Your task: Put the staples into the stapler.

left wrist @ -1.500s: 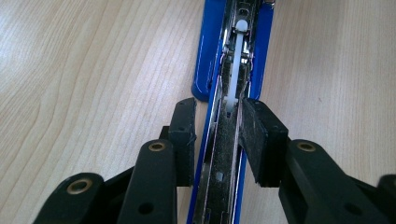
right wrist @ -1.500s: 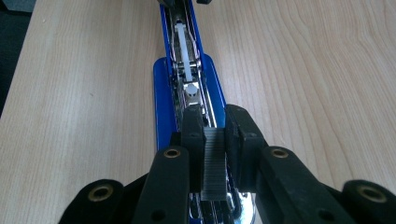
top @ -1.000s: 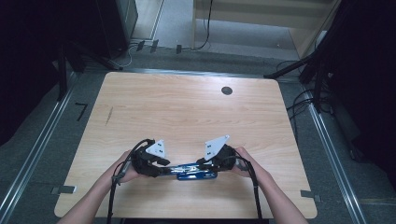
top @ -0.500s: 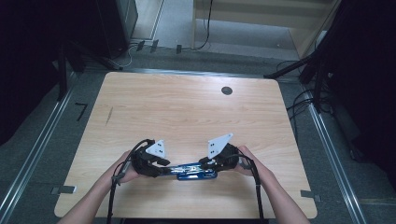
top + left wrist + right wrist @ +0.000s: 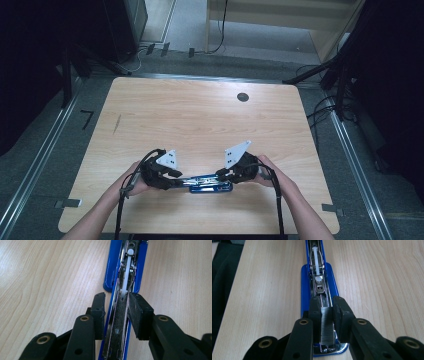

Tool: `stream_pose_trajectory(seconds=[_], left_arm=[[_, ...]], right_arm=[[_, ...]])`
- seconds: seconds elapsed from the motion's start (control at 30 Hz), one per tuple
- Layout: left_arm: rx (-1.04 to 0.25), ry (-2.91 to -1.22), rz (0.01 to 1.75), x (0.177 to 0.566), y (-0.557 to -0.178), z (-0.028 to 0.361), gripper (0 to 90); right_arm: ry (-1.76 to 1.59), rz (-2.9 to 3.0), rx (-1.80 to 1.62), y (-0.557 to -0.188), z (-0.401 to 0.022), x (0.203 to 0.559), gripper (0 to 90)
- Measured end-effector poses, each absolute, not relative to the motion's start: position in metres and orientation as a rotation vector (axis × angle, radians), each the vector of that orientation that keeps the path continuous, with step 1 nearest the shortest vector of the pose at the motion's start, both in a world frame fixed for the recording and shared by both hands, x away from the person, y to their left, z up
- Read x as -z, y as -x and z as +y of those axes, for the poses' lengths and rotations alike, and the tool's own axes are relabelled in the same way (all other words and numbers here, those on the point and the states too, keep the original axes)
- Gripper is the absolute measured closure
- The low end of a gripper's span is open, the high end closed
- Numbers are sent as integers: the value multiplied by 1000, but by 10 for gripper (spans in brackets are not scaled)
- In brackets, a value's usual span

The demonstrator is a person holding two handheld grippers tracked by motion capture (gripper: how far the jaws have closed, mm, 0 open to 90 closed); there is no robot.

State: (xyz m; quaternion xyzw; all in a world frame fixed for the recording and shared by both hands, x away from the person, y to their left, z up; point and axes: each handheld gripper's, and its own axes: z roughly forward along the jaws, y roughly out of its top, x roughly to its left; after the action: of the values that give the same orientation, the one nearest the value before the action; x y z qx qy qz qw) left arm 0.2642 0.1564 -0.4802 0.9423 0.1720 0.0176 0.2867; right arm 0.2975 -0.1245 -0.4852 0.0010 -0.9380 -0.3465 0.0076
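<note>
Table [image 5: 200, 115]: bare wood, a stapler at its 6 o'clock edge.

Stapler [image 5: 210, 184]: blue, swung open flat (magazine exposed for loading).

Left gripper [image 5: 115, 311]: your jaws pinch the opened top arm, steadying it.

Right gripper [image 5: 327, 308]: your jaws nearly closed on a strip of staples [image 5: 327, 326], held over the channel to seat it.

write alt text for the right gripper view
A strip of silver metal staples sits clamped between the right tool's two black jaws, over the open magazine of a blue stapler. The stapler lies on a light wooden table, its white plastic pusher visible farther along the channel.
</note>
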Motion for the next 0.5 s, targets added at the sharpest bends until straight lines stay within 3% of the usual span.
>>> stream_pose_trajectory(seconds=[0.37, 0.5], left_arm=[[-48, -2518, 459, 480, -264, 156, 677], [-49, -2519, 456, 480, -264, 156, 678]], right_arm=[[-5, -2968, 993, -296, -124, 488, 774], [33, -2971, 992, -297, -127, 488, 725]])
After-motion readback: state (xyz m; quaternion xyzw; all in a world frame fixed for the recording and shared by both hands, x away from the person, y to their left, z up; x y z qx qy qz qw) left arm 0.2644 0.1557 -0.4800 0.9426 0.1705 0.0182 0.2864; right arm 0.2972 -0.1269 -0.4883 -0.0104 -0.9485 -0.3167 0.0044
